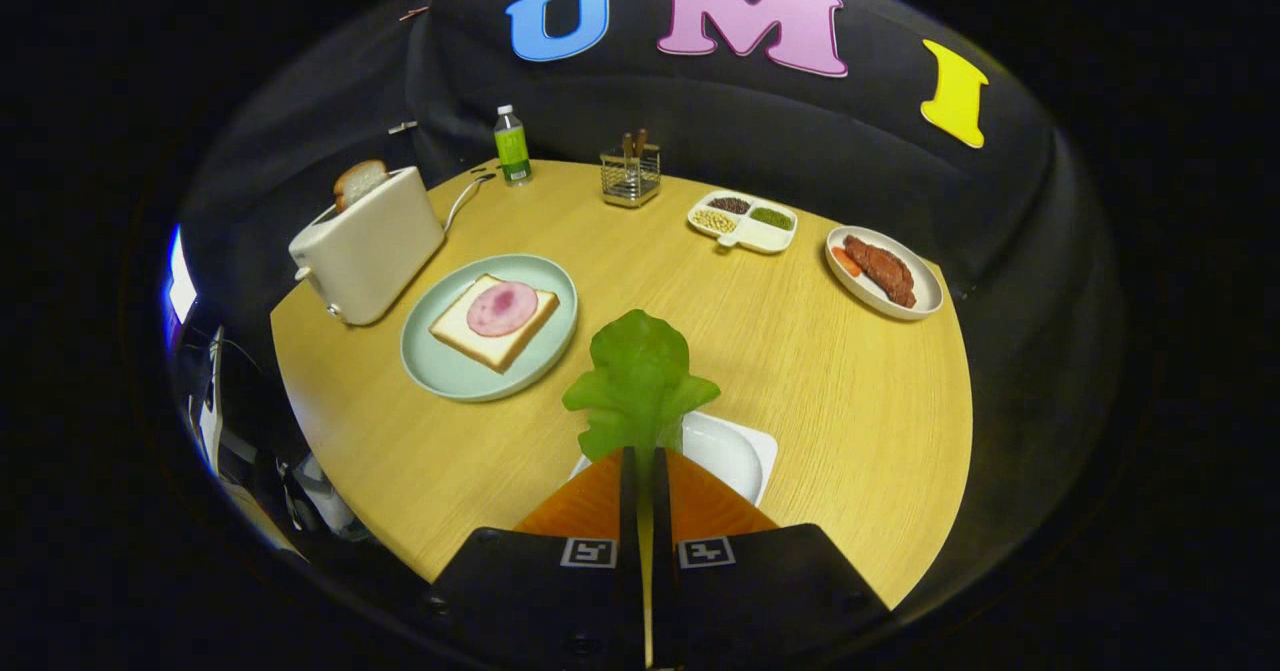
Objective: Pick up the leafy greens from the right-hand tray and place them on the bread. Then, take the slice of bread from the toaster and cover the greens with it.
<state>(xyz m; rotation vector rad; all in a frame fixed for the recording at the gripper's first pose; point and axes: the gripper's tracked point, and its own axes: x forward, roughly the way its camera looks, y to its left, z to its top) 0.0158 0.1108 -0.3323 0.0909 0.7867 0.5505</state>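
Both fingers point(632, 471) pinch the leafy greens point(640, 376).

Green leaf point(640, 381) upright above white tray point(735, 451)

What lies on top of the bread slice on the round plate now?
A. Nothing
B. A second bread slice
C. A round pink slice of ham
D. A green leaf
C: a pink ham slice lies on the bread on the plate, while the claw holds the leafy greens between its fingers.
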